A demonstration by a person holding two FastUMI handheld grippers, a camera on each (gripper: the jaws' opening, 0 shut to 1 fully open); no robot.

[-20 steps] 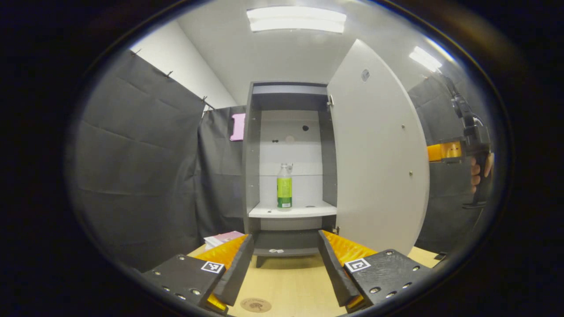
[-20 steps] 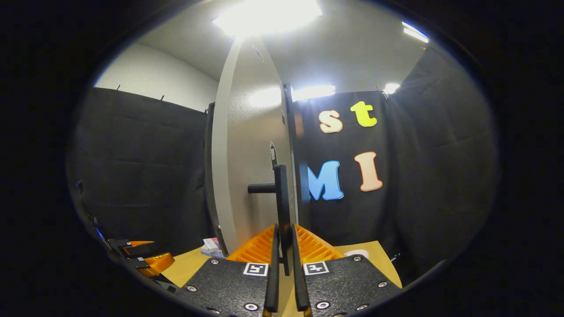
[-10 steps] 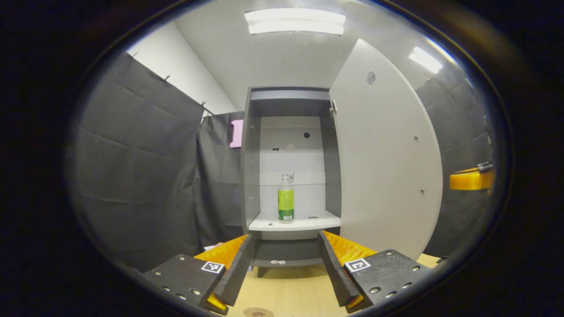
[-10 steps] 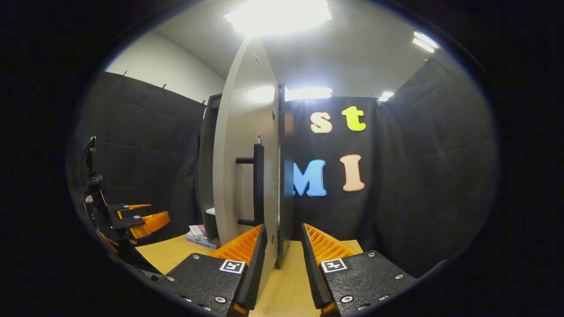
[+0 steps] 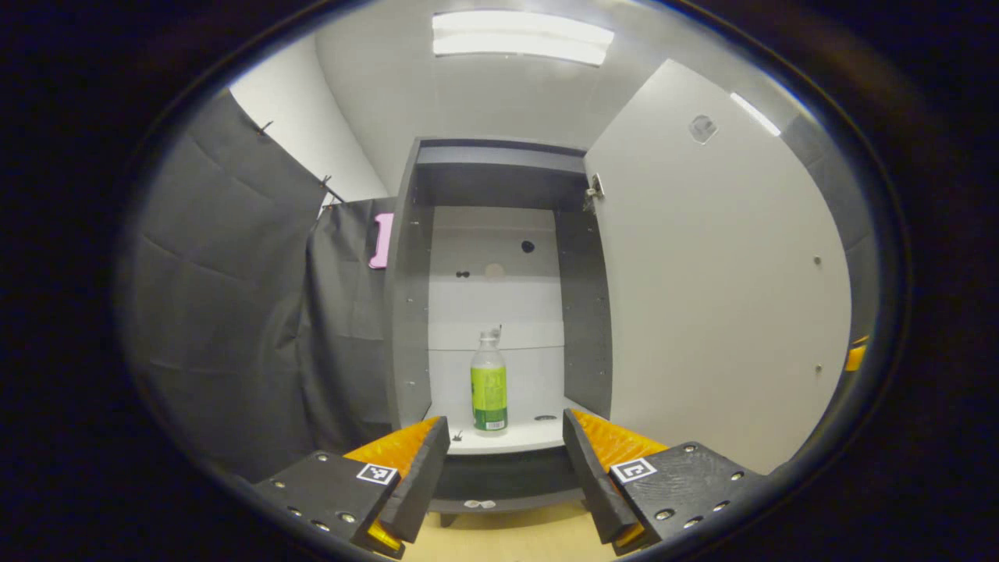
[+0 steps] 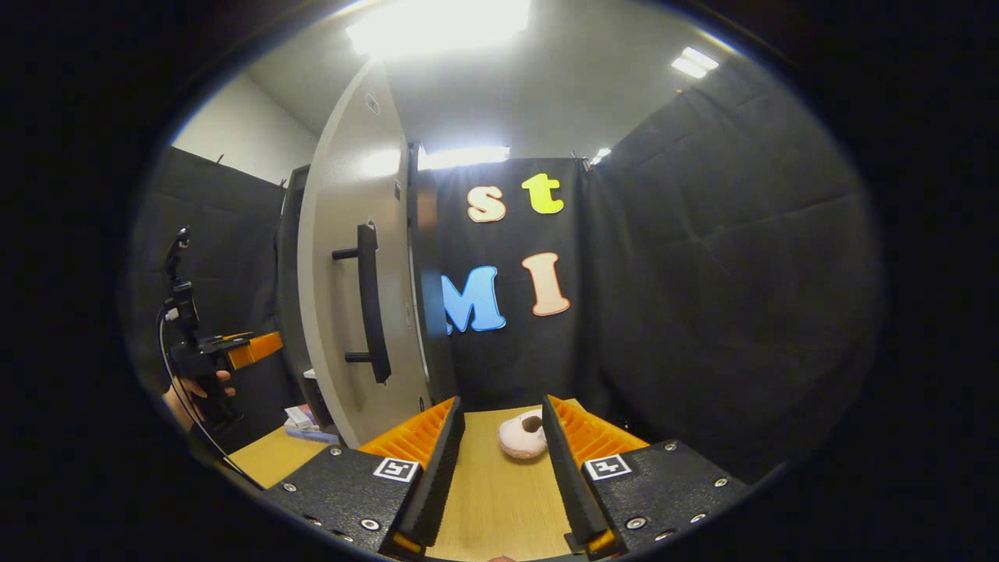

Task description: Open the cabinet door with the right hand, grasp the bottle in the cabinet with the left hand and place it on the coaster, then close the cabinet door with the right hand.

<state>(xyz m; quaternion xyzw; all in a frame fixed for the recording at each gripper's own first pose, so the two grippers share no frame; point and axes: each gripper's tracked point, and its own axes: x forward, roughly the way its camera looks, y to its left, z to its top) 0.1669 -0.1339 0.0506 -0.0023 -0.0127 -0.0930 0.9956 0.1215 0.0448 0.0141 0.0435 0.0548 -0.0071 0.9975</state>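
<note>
Cabinet door (image 5: 718, 297): swung fully open to the right; its handle (image 6: 368, 300) is seen in the right gripper view, untouched.
Cabinet (image 5: 492, 312): interior exposed, side walls left and right of the shelf (image 5: 507, 437).
Bottle (image 5: 488, 382): upright on the shelf, free room on both sides.
Left gripper (image 5: 506, 476): jaws apart, nothing held; the bottle is seen farther off, above the gap, slightly left of centre.
Right gripper (image 6: 499, 468): jaws apart, nothing held, above the table (image 6: 484, 507); a pale ring-shaped object (image 6: 523, 437) lies beyond the gap.
</note>
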